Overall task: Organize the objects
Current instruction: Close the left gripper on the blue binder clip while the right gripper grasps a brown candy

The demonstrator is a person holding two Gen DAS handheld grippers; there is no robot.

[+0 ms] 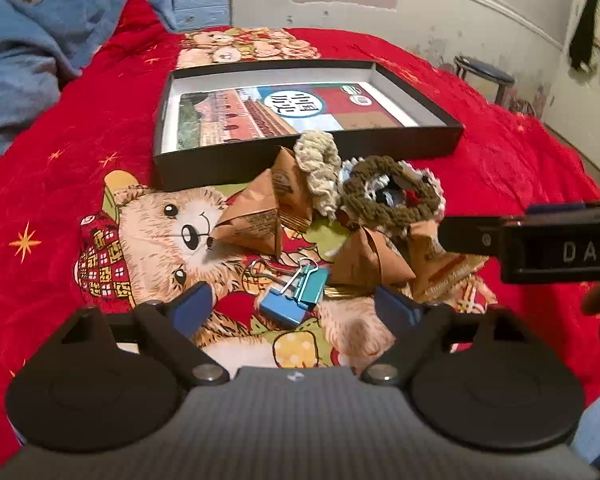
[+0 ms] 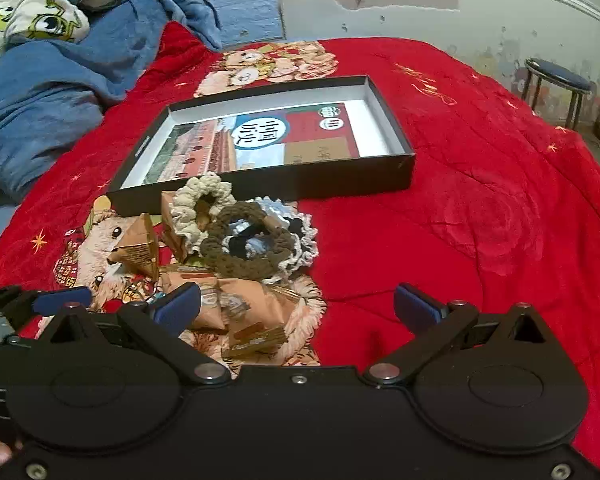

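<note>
A pile lies on the red bedspread in front of a shallow black box (image 1: 260, 164) (image 2: 332, 178) that holds a printed card (image 1: 284, 114). The pile has brown pyramid packets (image 1: 252, 220) (image 2: 140, 250), a cream scrunchie (image 1: 320, 168) (image 2: 200, 208), a brown scrunchie (image 1: 392, 200) (image 2: 248, 248) over blue and white ones, and blue and teal binder clips (image 1: 296, 292). My left gripper (image 1: 296, 306) is open, low, with the clips between its fingers. My right gripper (image 2: 296, 306) is open and empty, just before the near packets (image 2: 244, 312).
A blue blanket (image 1: 32, 48) (image 2: 60, 92) and a cartoon pillow (image 2: 44, 20) lie at the back left. A stool (image 2: 556, 80) stands by the wall at the right. The right gripper's body (image 1: 540, 240) reaches in at the right of the left wrist view.
</note>
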